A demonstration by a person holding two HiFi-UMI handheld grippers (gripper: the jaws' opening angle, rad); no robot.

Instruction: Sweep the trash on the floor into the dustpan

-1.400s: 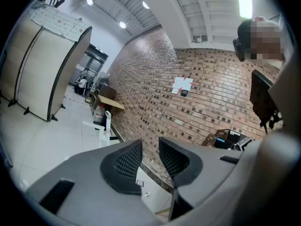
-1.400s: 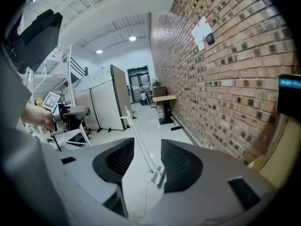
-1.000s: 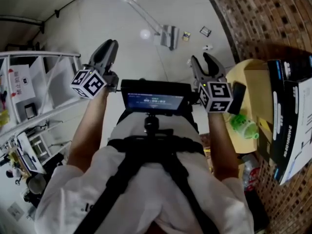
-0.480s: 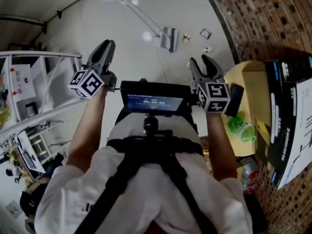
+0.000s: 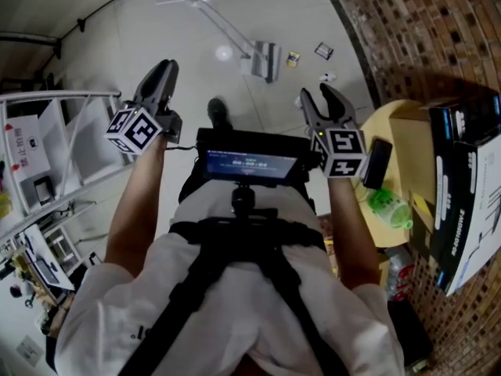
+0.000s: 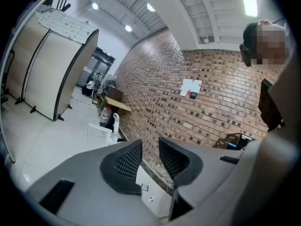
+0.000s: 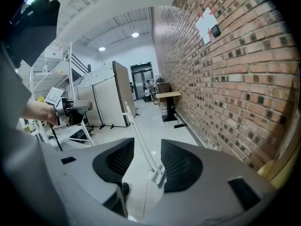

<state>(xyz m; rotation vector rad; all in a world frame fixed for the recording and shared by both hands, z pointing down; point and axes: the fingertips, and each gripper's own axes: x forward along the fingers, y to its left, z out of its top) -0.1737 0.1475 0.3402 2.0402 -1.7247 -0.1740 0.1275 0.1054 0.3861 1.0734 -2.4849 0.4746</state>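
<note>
On the white floor ahead lies a white long-handled sweeping tool [image 5: 227, 26], its striped head [image 5: 266, 59] near the brick wall. The same handle [image 7: 138, 138] shows between my right jaws in the right gripper view. A white paper ball [image 5: 225, 52] and small scraps of trash [image 5: 293, 59] [image 5: 323, 51] [image 5: 327, 77] lie around that head. Two of the scraps [image 6: 145, 187] show below my left jaws. My left gripper [image 5: 166, 73] [image 6: 150, 157] and right gripper [image 5: 319, 96] [image 7: 147, 159] are held out in the air, both open and holding nothing.
A brick wall [image 5: 407, 22] runs along the right. By it stands a round yellow table [image 5: 399, 131] with a green item [image 5: 387, 202] and black boxes [image 5: 462, 171]. A white shelving rack [image 5: 78, 131] is at the left. A dark shoe [image 5: 217, 112] is on the floor ahead.
Both grippers have drifted a little to the left in the head view, jaws unchanged. A dark shoe has come into view above the chest screen.
</note>
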